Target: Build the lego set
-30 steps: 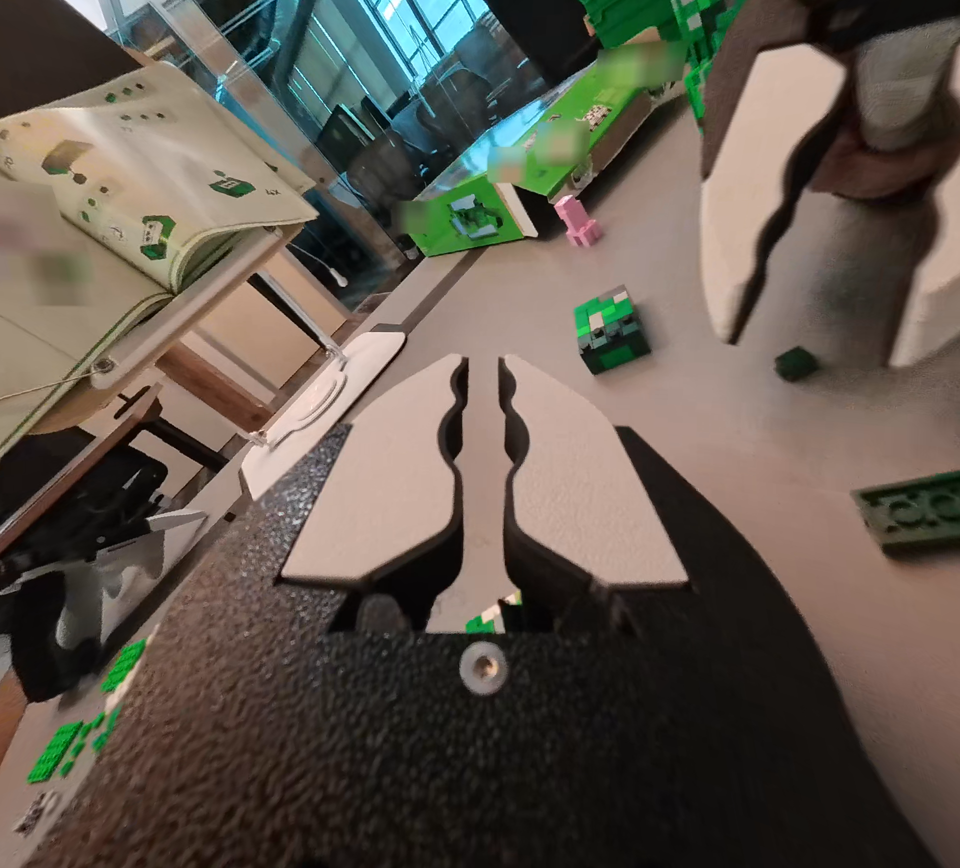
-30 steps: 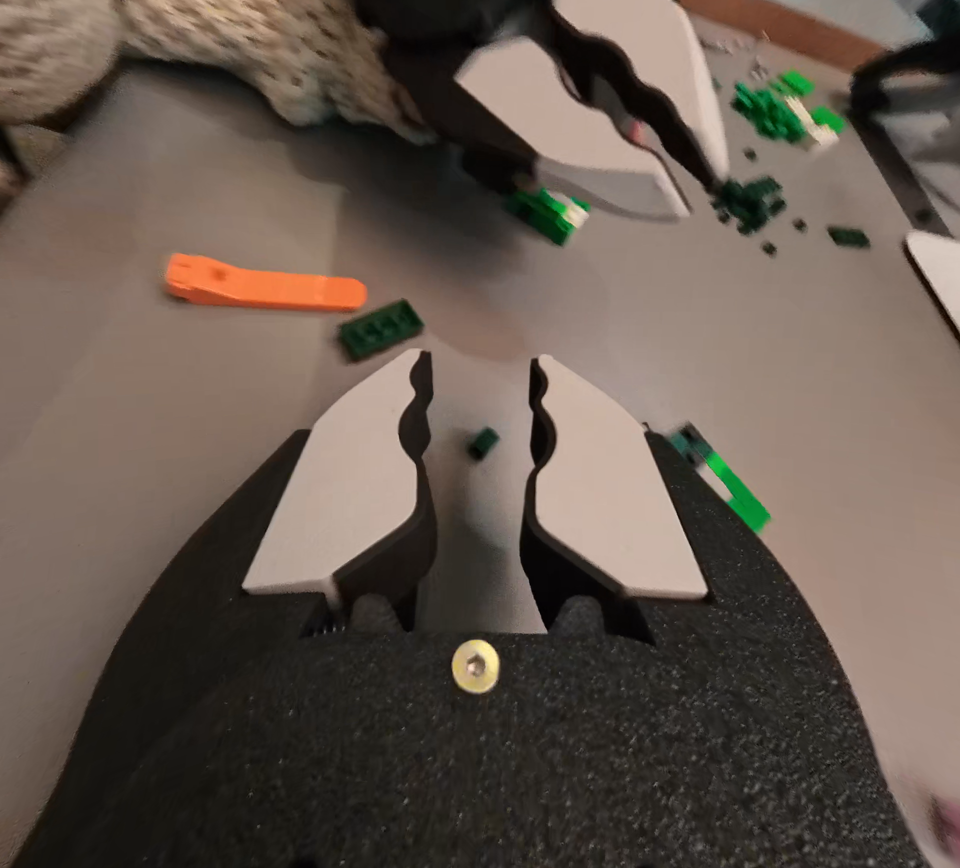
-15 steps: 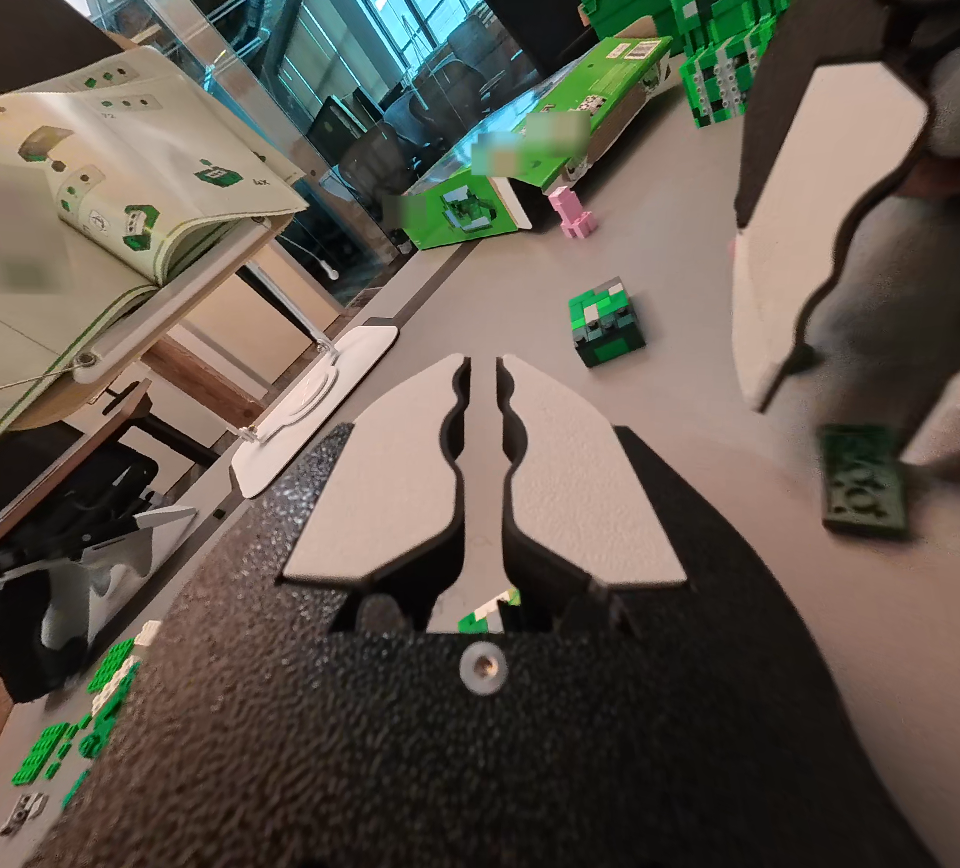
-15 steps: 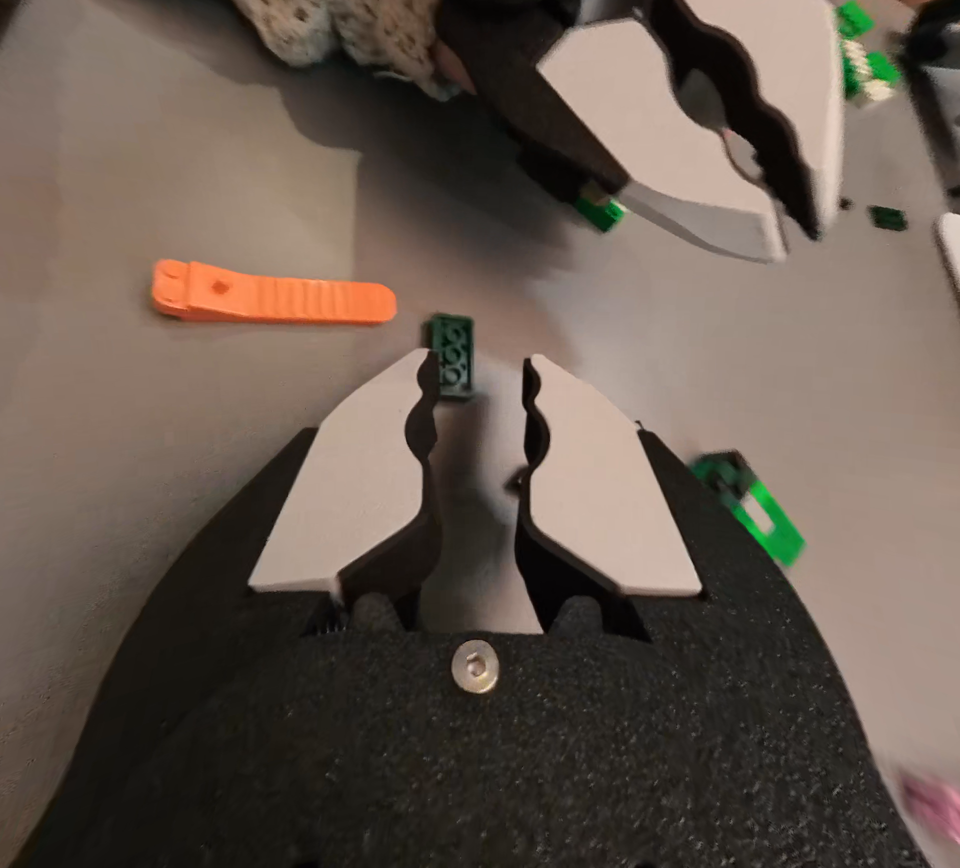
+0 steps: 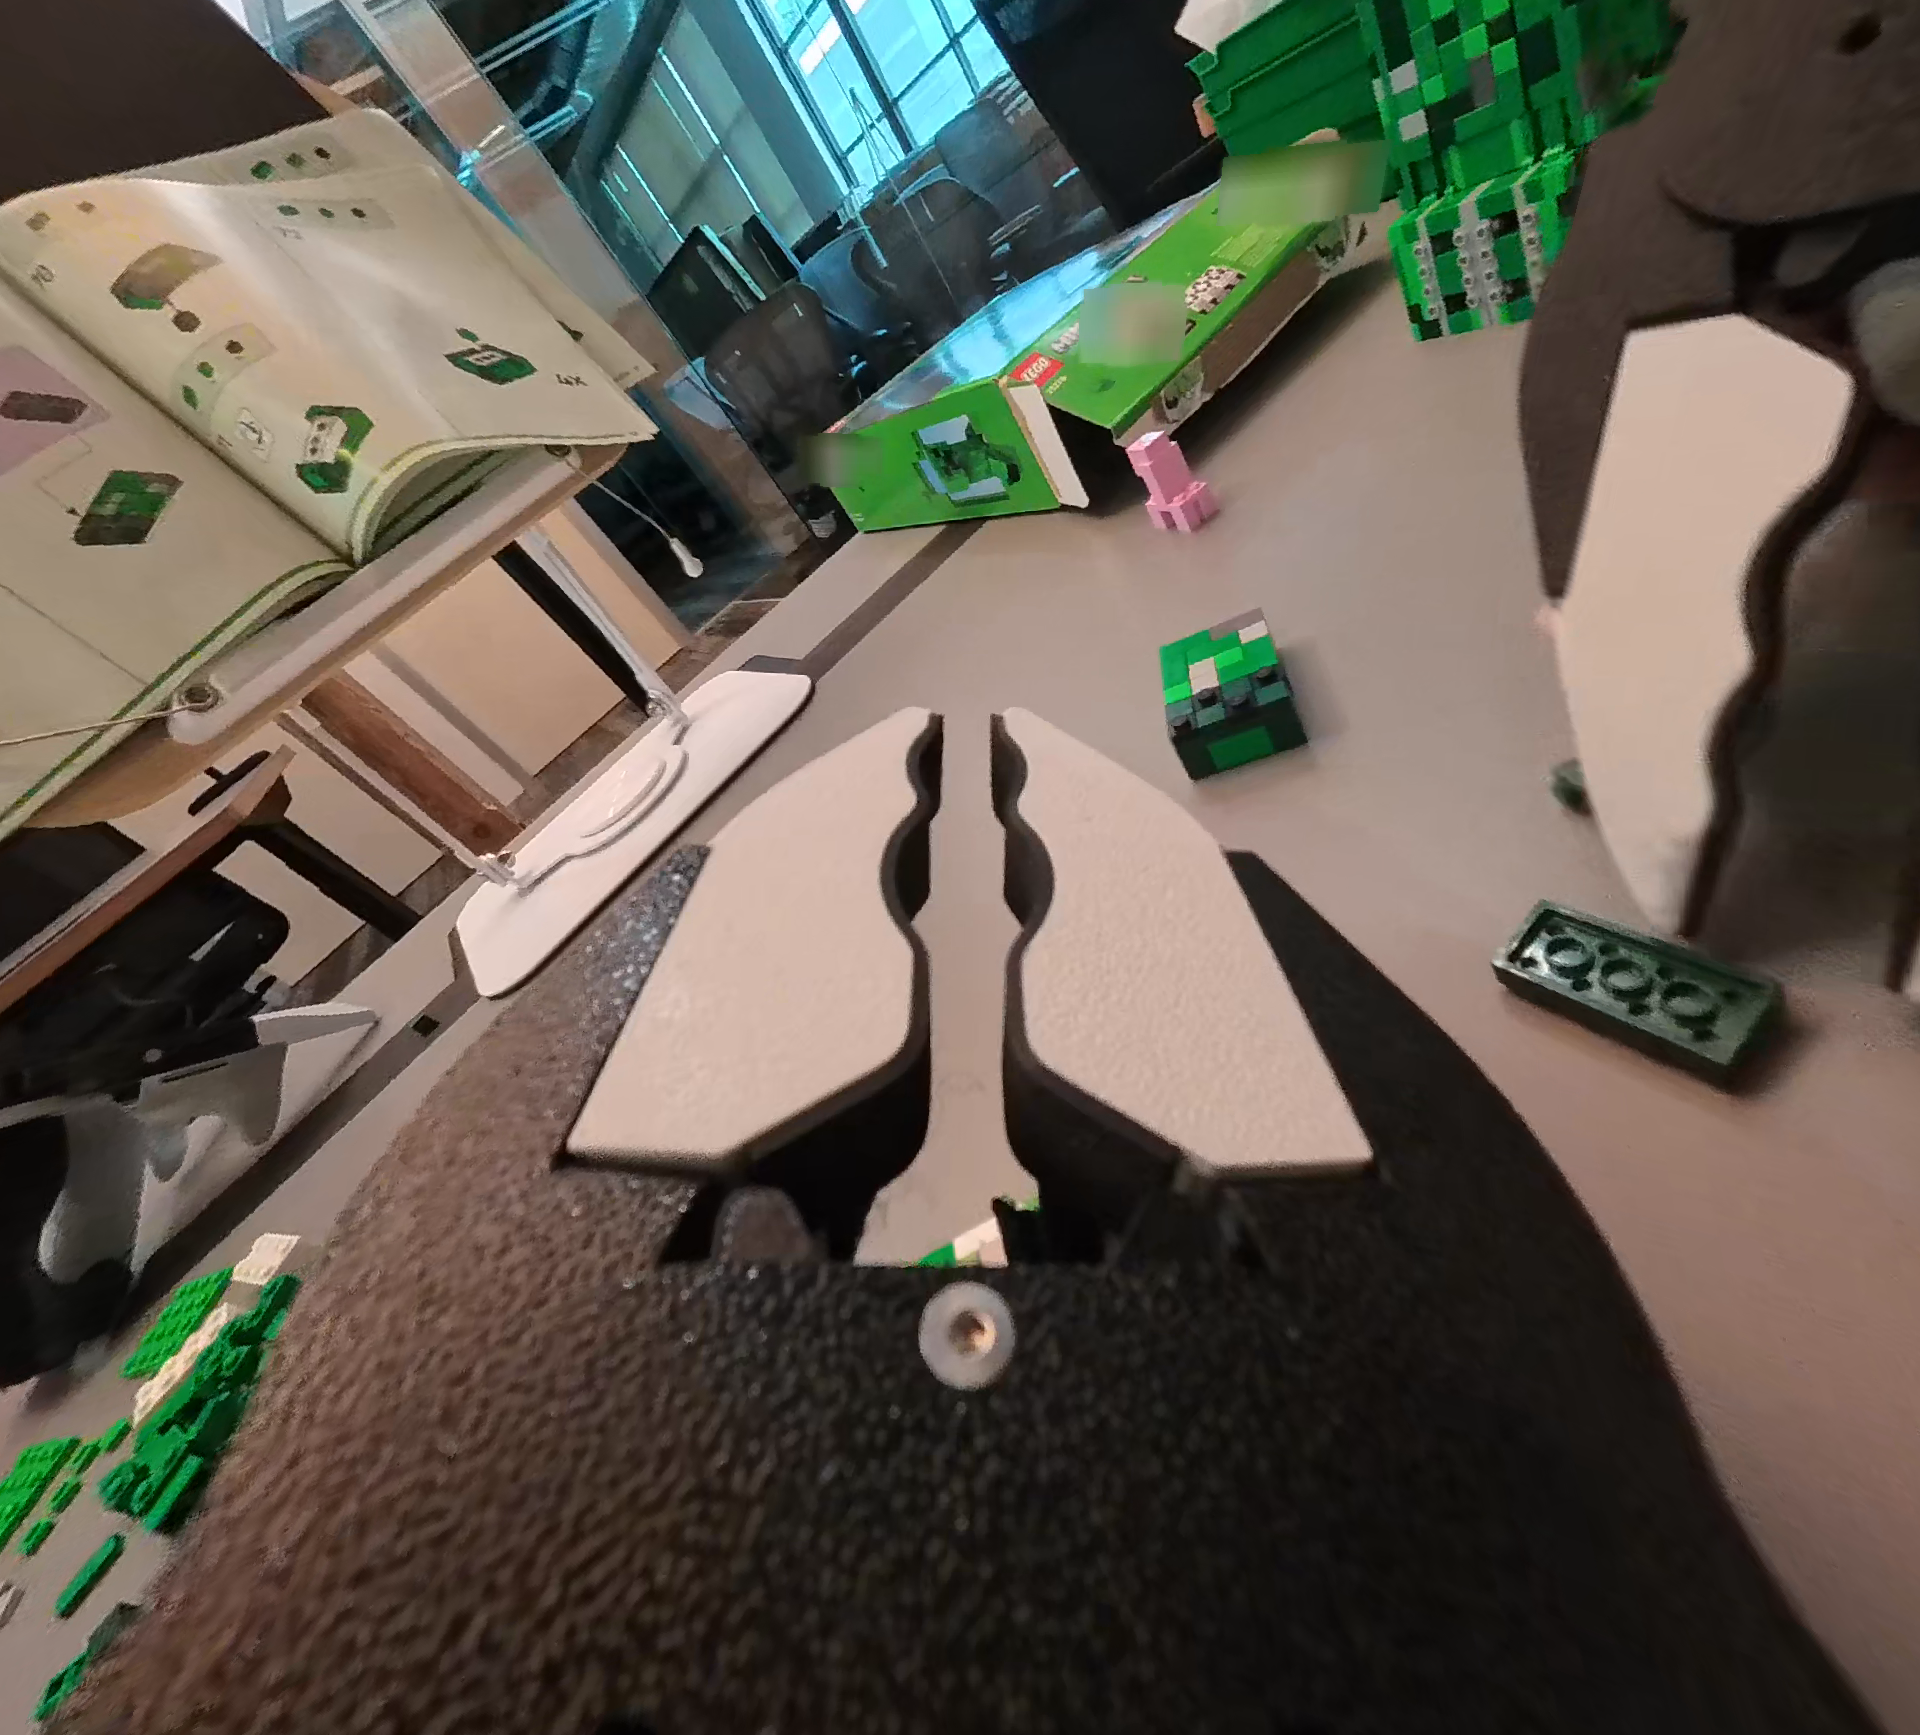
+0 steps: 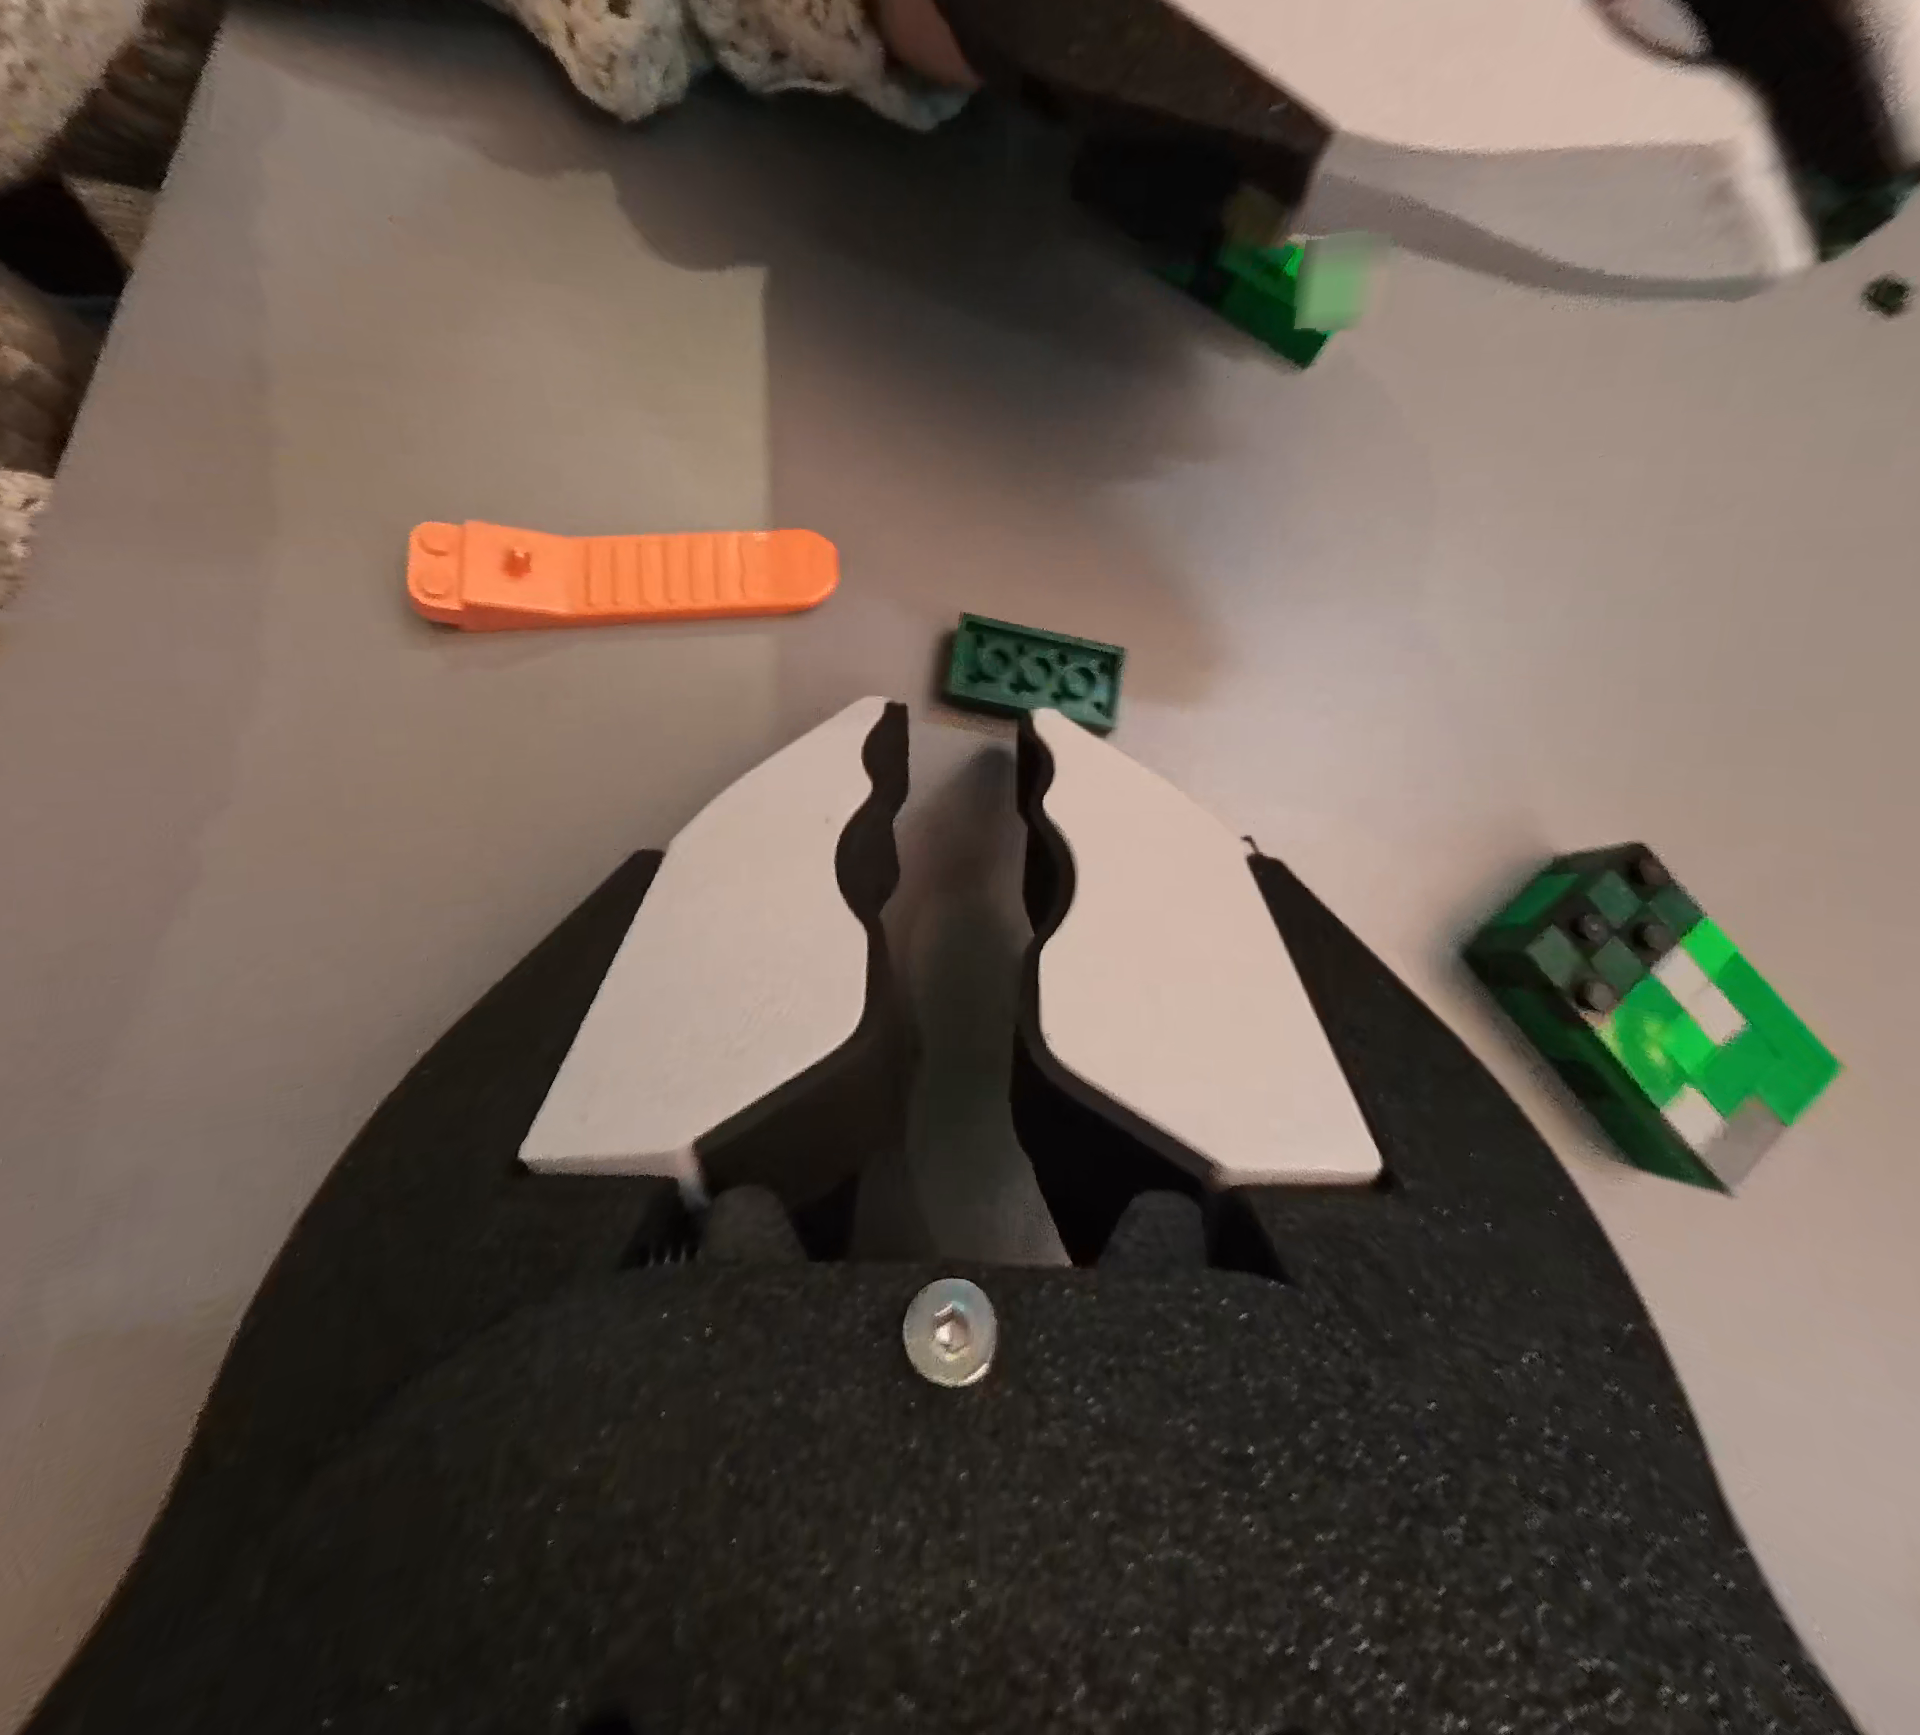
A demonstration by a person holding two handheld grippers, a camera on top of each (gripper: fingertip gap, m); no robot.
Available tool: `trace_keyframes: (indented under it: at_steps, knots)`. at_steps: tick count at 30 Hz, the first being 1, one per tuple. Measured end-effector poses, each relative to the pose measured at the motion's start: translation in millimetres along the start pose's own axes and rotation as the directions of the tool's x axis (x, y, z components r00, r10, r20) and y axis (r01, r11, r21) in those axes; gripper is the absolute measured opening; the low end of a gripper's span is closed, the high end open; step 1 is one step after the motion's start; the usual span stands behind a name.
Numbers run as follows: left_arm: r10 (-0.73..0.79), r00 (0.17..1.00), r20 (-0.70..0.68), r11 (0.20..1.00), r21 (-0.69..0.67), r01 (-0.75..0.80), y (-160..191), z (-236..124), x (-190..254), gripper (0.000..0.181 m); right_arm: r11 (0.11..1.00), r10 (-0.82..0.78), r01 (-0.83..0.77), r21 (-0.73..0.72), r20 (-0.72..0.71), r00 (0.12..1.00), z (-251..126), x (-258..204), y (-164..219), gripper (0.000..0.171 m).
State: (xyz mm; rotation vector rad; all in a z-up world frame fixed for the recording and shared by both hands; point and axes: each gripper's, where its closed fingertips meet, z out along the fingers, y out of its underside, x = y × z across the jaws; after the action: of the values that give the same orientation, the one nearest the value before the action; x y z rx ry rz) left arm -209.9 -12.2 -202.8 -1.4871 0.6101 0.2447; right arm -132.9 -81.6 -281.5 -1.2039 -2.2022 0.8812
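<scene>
your right gripper has its fingers a little apart, holding nothing; the dark green plate lies on the surface just past their tips. your left gripper is nearly closed and empty-looking, half hiding a blurred green block.

The plate lies between the separator tool and block.

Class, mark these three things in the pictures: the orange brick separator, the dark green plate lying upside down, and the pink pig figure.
orange brick separator (image 6: 623, 577), right wrist view, middle of its ribbed handle.
dark green plate (image 6: 1035, 672), right wrist view, centre of its underside.
pink pig figure (image 5: 1172, 480), left wrist view, its body.
</scene>
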Motion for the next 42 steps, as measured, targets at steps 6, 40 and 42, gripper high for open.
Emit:
trace_keyframes:
  at_steps: [6, 40, 42]
  knots:
    - [-0.001, 1.0, -0.011, 0.999, -0.04, 0.0, 0, -2, 2, 0.011, 0.991, -0.11, 0.113, 0.075, -0.043, 0.993, -1, -3, -13, 0.018]
    - [-0.33, 0.944, 0.008, 0.774, -0.57, 0.275, 25, -44, 70, 0.002, 0.868, -0.016, 0.193, 0.457, -0.363, 0.932, -64, 58, -27, 0.023]
    - [-0.366, 0.93, 0.014, 0.778, -0.544, 0.314, 23, -46, 66, 0.002, 0.876, -0.043, 0.214, 0.432, -0.373, 0.927, -60, 57, -26, 0.023]
